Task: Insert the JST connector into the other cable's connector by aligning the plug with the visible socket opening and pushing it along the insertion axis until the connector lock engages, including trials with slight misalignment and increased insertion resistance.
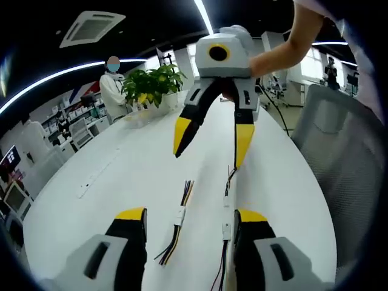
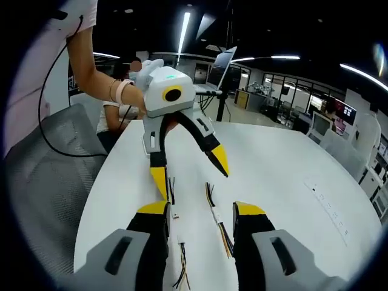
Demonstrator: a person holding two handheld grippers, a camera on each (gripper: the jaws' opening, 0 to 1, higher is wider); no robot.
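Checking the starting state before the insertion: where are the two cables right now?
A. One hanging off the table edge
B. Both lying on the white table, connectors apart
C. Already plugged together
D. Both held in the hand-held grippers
B: the two cables lie side by side on the white table, unmated, with both hand-held grippers open and empty.
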